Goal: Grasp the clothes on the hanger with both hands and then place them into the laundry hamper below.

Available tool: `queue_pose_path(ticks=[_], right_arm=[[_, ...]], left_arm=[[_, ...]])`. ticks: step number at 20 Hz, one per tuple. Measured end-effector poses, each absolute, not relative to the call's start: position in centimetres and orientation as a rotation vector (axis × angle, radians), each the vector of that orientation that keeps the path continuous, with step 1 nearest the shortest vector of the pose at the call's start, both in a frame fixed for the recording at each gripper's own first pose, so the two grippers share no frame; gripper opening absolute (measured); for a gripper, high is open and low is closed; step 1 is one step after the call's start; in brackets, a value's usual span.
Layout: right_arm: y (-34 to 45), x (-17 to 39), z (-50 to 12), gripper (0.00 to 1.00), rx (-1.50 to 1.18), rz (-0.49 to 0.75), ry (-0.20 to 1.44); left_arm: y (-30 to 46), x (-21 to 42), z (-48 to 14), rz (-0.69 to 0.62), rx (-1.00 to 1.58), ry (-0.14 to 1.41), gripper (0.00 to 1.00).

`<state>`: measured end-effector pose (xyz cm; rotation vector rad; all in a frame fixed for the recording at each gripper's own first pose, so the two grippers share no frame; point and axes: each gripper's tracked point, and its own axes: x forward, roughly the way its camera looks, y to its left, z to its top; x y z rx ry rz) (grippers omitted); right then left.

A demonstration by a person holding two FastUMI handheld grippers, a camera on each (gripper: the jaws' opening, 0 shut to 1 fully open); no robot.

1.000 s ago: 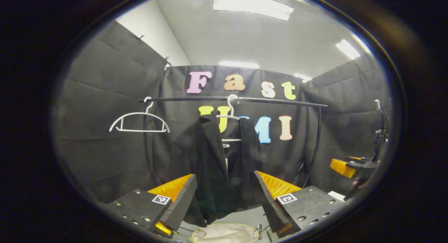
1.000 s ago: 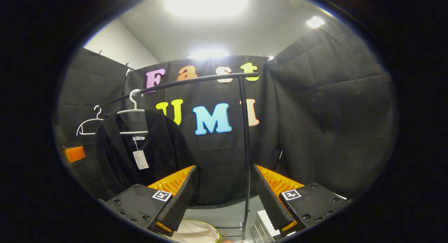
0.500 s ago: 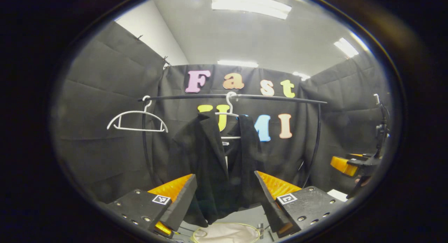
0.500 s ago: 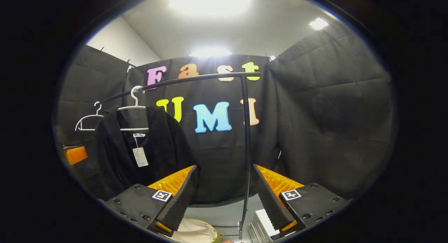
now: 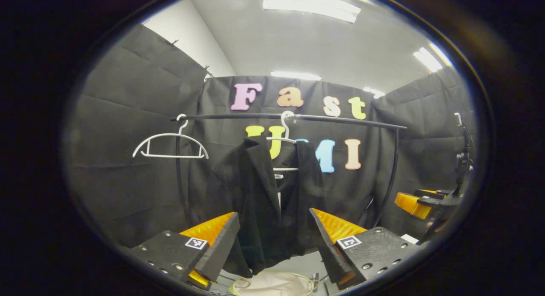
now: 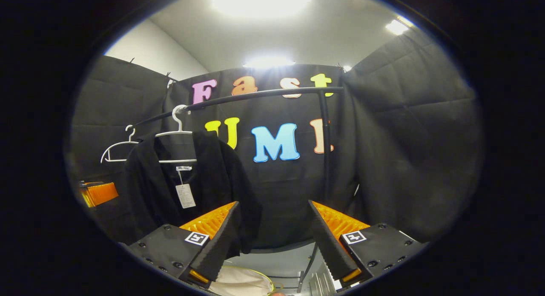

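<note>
Two grippers are up in front of the clothes rail, both with fingers spread apart and nothing between them. In the left gripper view, the left gripper (image 5: 274, 240) frames the lower part of the black jacket (image 5: 259, 202) without touching it. In the right gripper view, the right gripper (image 6: 274, 240) points at the booth wall to the right of the jacket (image 6: 170, 189), and the jacket's edge falls just behind its left finger. The right gripper (image 5: 419, 202) also shows far to the right of the rail (image 5: 289, 117) in the left gripper view.

The jacket is dark, with a lapel folded outward, and hangs open at the front on a white hanger (image 5: 284, 136) hooked over the rail near its middle. A white paper tag (image 6: 185, 196) dangles inside it on a string below a small neck label. Its hem droops unevenly, lowest on its left side in the left gripper view.

A second white hanger (image 5: 170, 140) hangs bare at the left end of the rail, beside the rail's upright. The jacket's far sleeve is lost against the black wall, and fabric detail is hard to make out.

Under the jacket sits the laundry hamper (image 5: 272, 283), pale cloth with a yellowish rim, cut off at the bottom edge; whether anything lies inside cannot be told. It shows again in the right gripper view (image 6: 242, 283)
</note>
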<state>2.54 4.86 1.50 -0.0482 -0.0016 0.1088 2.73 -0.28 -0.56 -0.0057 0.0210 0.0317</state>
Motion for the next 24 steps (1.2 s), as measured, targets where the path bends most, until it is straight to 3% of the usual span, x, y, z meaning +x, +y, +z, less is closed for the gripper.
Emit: queue_pose_path(ticks=[4,5,6,16,17,18,19,22,23,24], right_arm=[[7.2,5.5,1.2,0.98,-0.061,0.196,0.010],[7.7,6.4,1.0,0.93,-0.059,0.217,0.016],[8.1,7.2,1.3,0.98,-0.057,0.235,0.009],[15.6,16.0,-0.6,0.98,-0.047,0.495,0.083],[16.4,16.6,-0.7,0.93,-0.050,0.524,0.087],[17.3,17.3,-0.7,0.98,-0.051,0.552,0.087],[18.1,17.9,-0.6,0.93,-0.052,0.578,0.084],[19.8,19.6,-1.3,0.93,-0.070,0.630,0.086],[20.4,20.1,-1.6,0.98,-0.073,0.648,0.092],[21.1,20.5,-2.0,0.93,-0.074,0.665,0.101]], left_arm=[[0.2,4.7,-0.5,0.086,0.007,0.028,0.94],[0.1,5.3,-0.5,0.098,0.005,0.030,0.94],[-0.1,6.0,-0.6,0.107,0.002,0.031,0.94],[1.5,12.8,-1.0,0.334,0.000,0.032,0.94],[1.7,13.4,-0.9,0.354,-0.003,0.027,0.94],[1.9,14.1,-1.0,0.370,-0.006,0.024,0.94],[1.9,14.7,-1.1,0.382,-0.007,0.024,0.94],[2.2,16.6,-2.0,0.428,-0.006,0.042,0.94],[2.3,17.2,-2.1,0.443,-0.008,0.045,0.94],[2.4,17.7,-2.5,0.456,-0.014,0.047,0.94]])
